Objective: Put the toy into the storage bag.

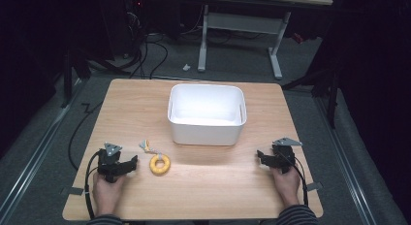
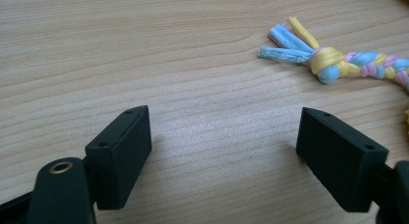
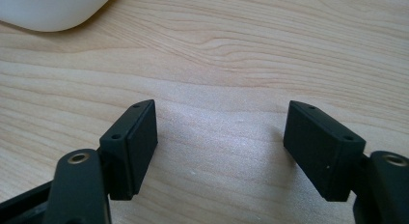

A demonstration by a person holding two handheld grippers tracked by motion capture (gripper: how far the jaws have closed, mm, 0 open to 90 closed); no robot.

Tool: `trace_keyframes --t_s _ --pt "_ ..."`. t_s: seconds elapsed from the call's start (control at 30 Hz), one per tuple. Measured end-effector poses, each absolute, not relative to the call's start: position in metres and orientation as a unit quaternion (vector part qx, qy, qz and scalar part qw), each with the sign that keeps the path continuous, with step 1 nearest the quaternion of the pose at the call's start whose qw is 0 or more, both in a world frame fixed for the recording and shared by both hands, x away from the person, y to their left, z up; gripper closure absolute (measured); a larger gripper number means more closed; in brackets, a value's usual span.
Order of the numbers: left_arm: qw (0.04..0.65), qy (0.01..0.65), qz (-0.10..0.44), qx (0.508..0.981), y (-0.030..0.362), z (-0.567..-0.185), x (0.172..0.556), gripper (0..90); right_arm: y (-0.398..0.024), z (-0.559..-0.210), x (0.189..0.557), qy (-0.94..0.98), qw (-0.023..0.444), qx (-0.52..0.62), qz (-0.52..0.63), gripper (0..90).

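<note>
Nothing had been picked up at that point, by my reading. The small yellow ring-shaped toy with a braided pastel rope tail [image 1: 159, 163] lay on the light wooden table [image 1: 213, 191], just beside the left gripper [image 1: 130, 165] and a little in front of the white rectangular plastic bin [image 1: 206, 113] that stood open at the middle of the table. The left gripper rested low on the wood with its jaws spread wide and bare table between them; the right gripper [image 1: 262, 157] sat well apart on the other side, its jaws likewise spread on nothing.

I judged the job to be at its very start: reaching for the toy, probably to drop it in the bin. The next move would call for swinging the left gripper towards the ring and setting a jaw either side of it or of the rope.

In the left gripper view the knotted, frayed rope end [image 2: 322, 57] was clear, but the ring itself was cut off at the edge. The bin's inside looked empty, though its near wall hid part of the floor.
</note>
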State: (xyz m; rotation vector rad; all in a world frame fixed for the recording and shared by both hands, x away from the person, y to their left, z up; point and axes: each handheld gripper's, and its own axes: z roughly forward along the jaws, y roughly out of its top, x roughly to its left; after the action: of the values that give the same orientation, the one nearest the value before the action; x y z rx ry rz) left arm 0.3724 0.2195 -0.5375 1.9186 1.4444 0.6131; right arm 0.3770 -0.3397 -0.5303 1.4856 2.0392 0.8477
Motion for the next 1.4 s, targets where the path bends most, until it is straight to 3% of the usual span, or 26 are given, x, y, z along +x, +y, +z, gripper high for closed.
trace_keyframes --t_s 0.23,0.43,0.9,1.07,1.4 --pt "0.326 0.550 0.233 0.733 0.220 -0.537 0.373 19.9 -0.340 -0.530 0.377 0.744 0.238 0.542 0.310 28.0" --pt "0.323 0.541 0.228 0.742 0.219 -0.538 0.373 14.4 -0.340 -0.530 0.377 0.745 0.238 0.541 0.310 28.0" --pt "0.319 0.547 0.206 0.746 0.221 -0.531 0.375 15.6 -0.340 -0.530 0.376 0.745 0.238 0.540 0.310 28.0" --pt "0.343 0.557 0.165 0.739 0.226 -0.525 0.372 20.2 -0.340 -0.530 0.376 0.745 0.238 0.540 0.310 27.9" --pt "0.352 0.541 0.167 0.745 0.224 -0.507 0.361 22.6 -0.339 -0.530 0.376 0.745 0.237 0.540 0.310 27.7"
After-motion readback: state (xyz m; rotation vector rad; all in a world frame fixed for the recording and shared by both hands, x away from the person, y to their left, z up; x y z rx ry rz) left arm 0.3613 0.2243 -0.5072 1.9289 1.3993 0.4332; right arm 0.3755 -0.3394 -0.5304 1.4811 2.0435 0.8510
